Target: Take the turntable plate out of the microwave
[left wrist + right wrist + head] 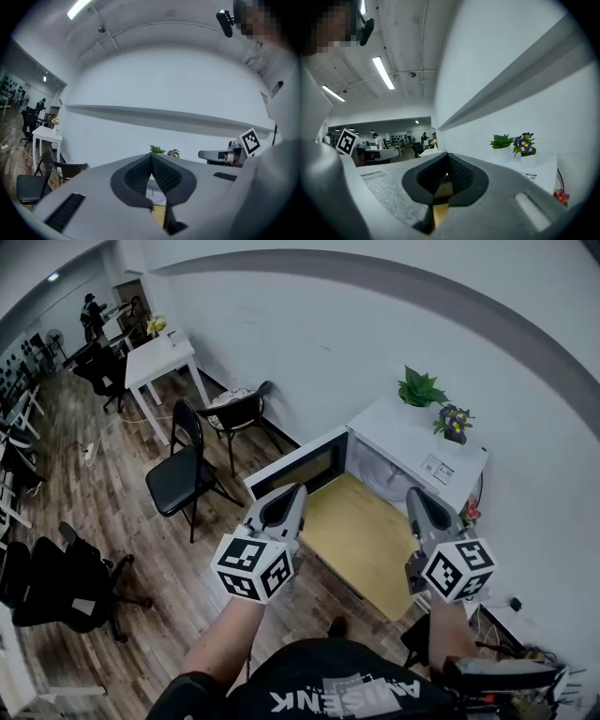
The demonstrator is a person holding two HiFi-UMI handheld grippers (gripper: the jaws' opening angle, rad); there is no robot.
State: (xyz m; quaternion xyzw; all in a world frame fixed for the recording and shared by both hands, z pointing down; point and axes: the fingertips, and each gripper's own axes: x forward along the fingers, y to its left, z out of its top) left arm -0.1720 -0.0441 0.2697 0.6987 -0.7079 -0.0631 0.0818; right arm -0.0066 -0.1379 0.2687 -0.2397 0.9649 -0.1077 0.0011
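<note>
A white microwave (392, 426) stands on a yellow wooden table (361, 540) against the wall, its door (305, 467) swung open to the left. Past the left gripper's jaws a pale round plate (157, 195) shows low in the open cavity (377, 472). My left gripper (298, 491) (151, 157) is shut and empty, held level in front of the door. My right gripper (413, 493) (447, 157) is also shut and empty, level before the microwave's right side. Both are short of the cavity. The right gripper (220, 154) shows at the right of the left gripper view.
A green plant (421, 388) and a pot of purple flowers (454, 421) sit on the microwave top. Two black chairs (183, 479) (239, 413) stand left of the table, a white table (159, 357) farther back, an office chair (56, 582) at the left. A person (94, 315) is far off.
</note>
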